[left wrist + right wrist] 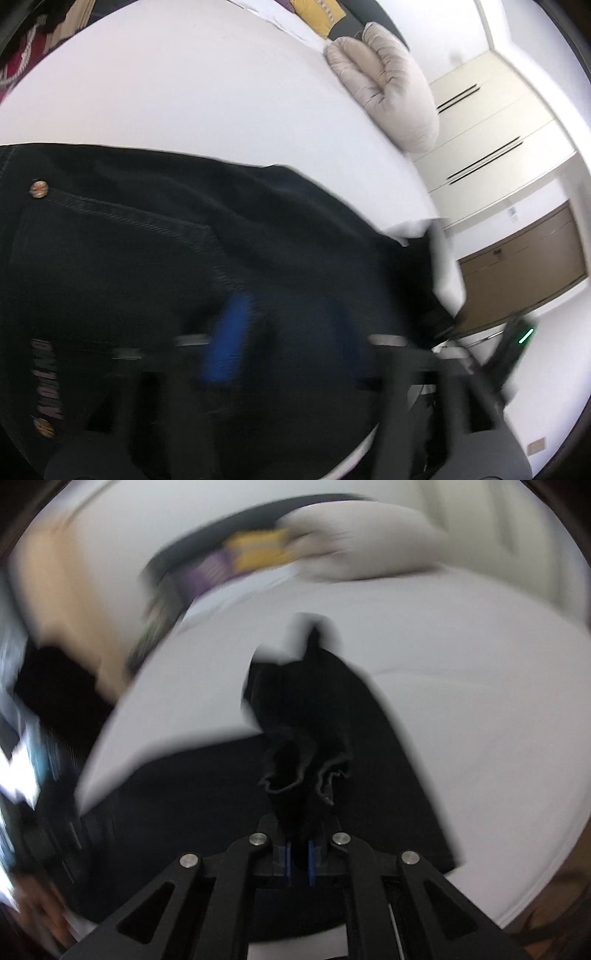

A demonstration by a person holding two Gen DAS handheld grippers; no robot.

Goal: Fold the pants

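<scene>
- Left wrist view: left gripper blurred, fingers spread wide, nothing pinched between them.
- Black pants spread right under and ahead of those fingers on the white bed; copper rivet, pocket stitching and a printed label off to the left of the fingers, so looks like the waist end.
- Beige puffy jacket lying well beyond the fingers at the far bed edge, clear of the pants. Wardrobe doors further right.
- Right wrist view: very smeared. Right gripper nearly closed, fingers clamped on a bunched hem of the pants, cloth rising straight out past the fingertips.
- More black cloth lying flat on the bed below and to both sides of the fingers.
- Progress guess: mid-fold. Leg end picked up, waist end just sitting there unpinned, no tidy stack visible anywhere.
- Left to do, probably: lay the lifted end over the rest, flatten, maybe another fold. Can't tell how many folds are already in.
</scene>
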